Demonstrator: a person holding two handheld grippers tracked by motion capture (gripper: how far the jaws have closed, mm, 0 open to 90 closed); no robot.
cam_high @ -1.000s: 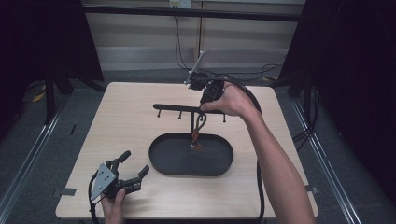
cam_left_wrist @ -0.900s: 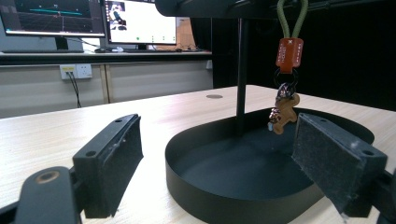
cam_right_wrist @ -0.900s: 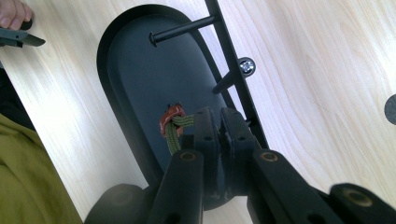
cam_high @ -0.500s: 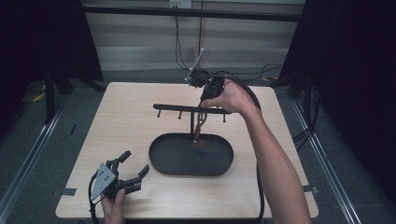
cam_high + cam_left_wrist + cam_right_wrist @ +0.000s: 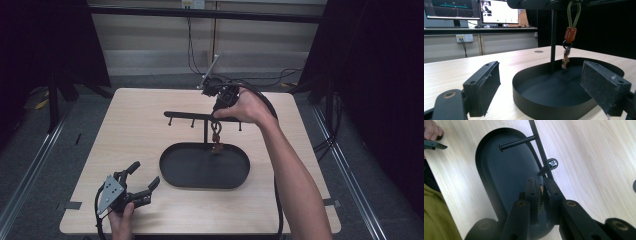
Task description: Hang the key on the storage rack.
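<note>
Keychain (image 5: 216, 137): hangs by its green cord loop at the crossbar (image 5: 192, 116) of the black stand, dangling over the oval tray (image 5: 170, 172) – high view. Right gripper (image 5: 216, 116) reaches in from above at the bar, jaws together on the cord loop, likely so the loop can be guided on or off a peg. Left gripper (image 5: 142, 182) rests low at the table's (image 5: 135, 130) near-left corner, jaws apart, holding nothing, parked clear

Left gripper view: keychain (image 5: 568, 42) hangs beside the stand's post (image 5: 552, 40), orange tab and metal charm just above the tray floor; jaws wide apart

Right gripper view: looking straight down; jaws clamped on the green cord (image 5: 539, 195), pegs (image 5: 516, 142) jutting over the tray
</note>
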